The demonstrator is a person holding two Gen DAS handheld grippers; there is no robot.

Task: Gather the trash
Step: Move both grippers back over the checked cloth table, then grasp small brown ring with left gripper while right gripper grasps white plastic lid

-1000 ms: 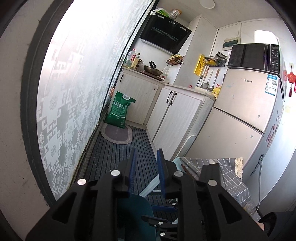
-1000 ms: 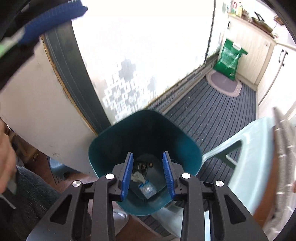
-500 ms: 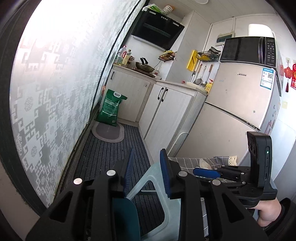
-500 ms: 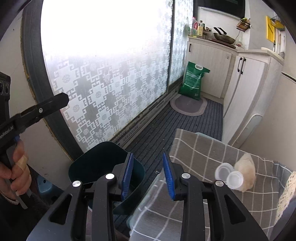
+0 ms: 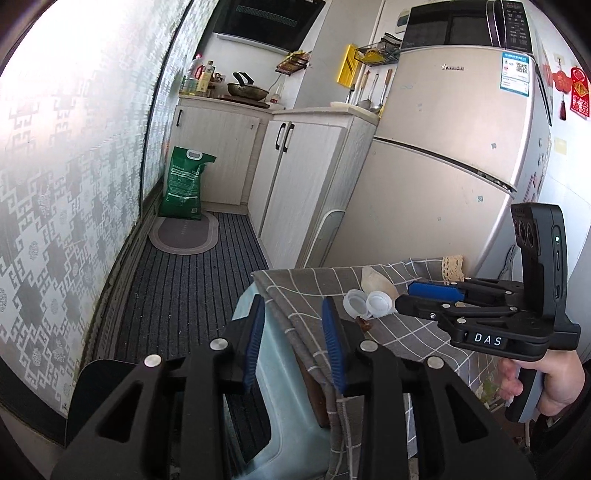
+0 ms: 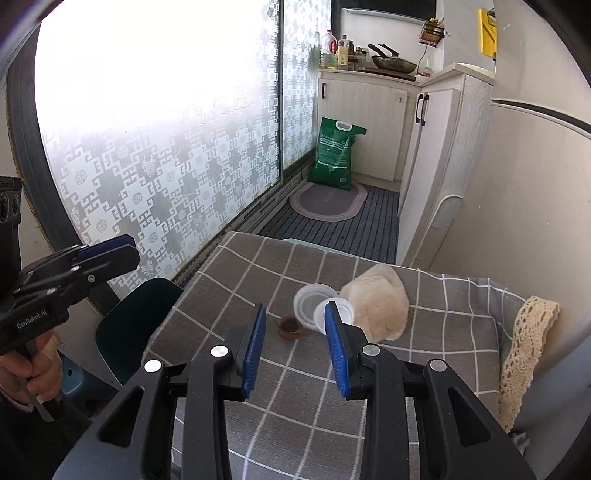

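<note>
Fingers of both the left gripper (image 5: 293, 341) and right gripper (image 6: 295, 347) stand partly open, empty, above the checked cloth (image 6: 295, 373).

Definitely a small home kitchen: range hood (image 5: 266, 22) up top, wok (image 5: 246, 90) and oil bottles (image 5: 201, 77) on the far counter, white cabinets (image 5: 295, 184) along the right, fridge (image 5: 443, 166) with a microwave (image 5: 465, 26) on it, striped floor mat (image 5: 192, 280).

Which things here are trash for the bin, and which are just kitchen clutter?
Job: white cups, crumpled paper, brown scrap, teal bin.
Lying about: green bag, oval mat, wok, checked cloth.
</note>
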